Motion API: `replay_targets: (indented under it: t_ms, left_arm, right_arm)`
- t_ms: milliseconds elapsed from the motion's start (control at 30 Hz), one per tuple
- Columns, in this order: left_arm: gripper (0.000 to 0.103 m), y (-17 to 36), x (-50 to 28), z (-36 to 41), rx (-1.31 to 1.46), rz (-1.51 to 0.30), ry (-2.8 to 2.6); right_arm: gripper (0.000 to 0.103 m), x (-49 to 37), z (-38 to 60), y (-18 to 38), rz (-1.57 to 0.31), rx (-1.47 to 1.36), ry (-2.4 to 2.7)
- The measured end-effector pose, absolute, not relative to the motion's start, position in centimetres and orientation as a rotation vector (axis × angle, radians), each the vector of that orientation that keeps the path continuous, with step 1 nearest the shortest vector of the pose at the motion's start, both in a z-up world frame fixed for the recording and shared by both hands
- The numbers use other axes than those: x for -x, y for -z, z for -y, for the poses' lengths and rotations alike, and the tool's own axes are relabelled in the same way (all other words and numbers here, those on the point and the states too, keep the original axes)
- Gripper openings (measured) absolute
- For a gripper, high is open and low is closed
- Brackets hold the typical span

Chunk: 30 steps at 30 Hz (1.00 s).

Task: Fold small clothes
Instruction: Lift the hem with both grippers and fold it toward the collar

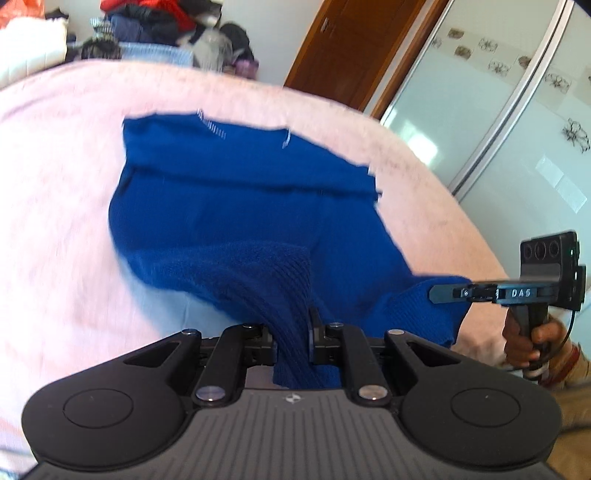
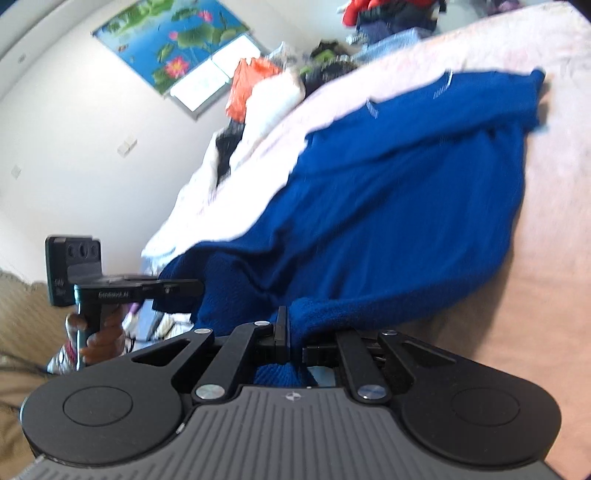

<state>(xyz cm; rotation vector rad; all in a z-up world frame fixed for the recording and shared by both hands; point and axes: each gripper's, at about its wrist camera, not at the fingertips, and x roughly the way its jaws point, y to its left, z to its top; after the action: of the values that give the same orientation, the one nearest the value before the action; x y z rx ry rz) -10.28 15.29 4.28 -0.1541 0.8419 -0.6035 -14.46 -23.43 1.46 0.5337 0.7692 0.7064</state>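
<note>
Garment: a blue knitted sweater [image 1: 236,206] on a pink bedcover [image 1: 55,177], its far part lying flat, its near edge lifted off the cover.
Long axis: runs from the near edge at the grippers to the far edge of the bed; the ribbed band lies across the far end, seen in the left wrist view.
Look: deep blue, ribbed knit near the grippers, a thicker folded band across the far part, small white stitch marks along the far edge; fabric blurred.
Left gripper [image 1: 291,332]: pressed together on a bunched fold of the near edge, cloth rising between the fingers.
Right gripper [image 2: 291,332]: pinching a rolled near corner of the same sweater [image 2: 388,192]; in the left wrist view it shows from the side at the right [image 1: 436,293], its tip on the cloth.
Hands: one hand [image 1: 532,339] grips the right handle, the other [image 2: 99,339] the left handle.
Surroundings: piled clothes [image 1: 147,26] at the far side of the bed; a wooden door [image 1: 347,48] and sliding wardrobe panels [image 1: 498,122] on the right; a flower poster [image 2: 173,44] on the left wall.
</note>
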Motion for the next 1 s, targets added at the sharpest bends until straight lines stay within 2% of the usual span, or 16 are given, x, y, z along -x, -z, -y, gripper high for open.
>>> replay_targets:
  t_ms: [400,667,800,900,1000]
  left_arm:
    - [0.013,-5.0,5.0,-12.7,0.165,-0.749,0.532]
    - [0.013,-3.2,1.6,-11.2,0.156,-0.771,0.483]
    - [0.013,-2.1,0.6,-10.9,0.154,-0.804,0.462]
    - [0.013,-1.6,0.2,-11.0,0.155,-0.812,0.453]
    - [0.013,-1.5,-0.1,-11.1,0.164,-0.814,0.443]
  right_arm:
    - [0.01,9.2,26.0,-1.9,-0.683,-0.566,-0.545]
    - [0.012,3.8,26.1,1.9,-0.754,-0.589,-0.477]
    - [0.017,3.4,26.2,3.9,-0.823,-0.641,-0.473]
    - [0.035,3.9,26.2,4.4,-0.824,-0.682,-0.52]
    - [0.034,4.4,25.8,4.5,-0.835,-0.661,-0.534]
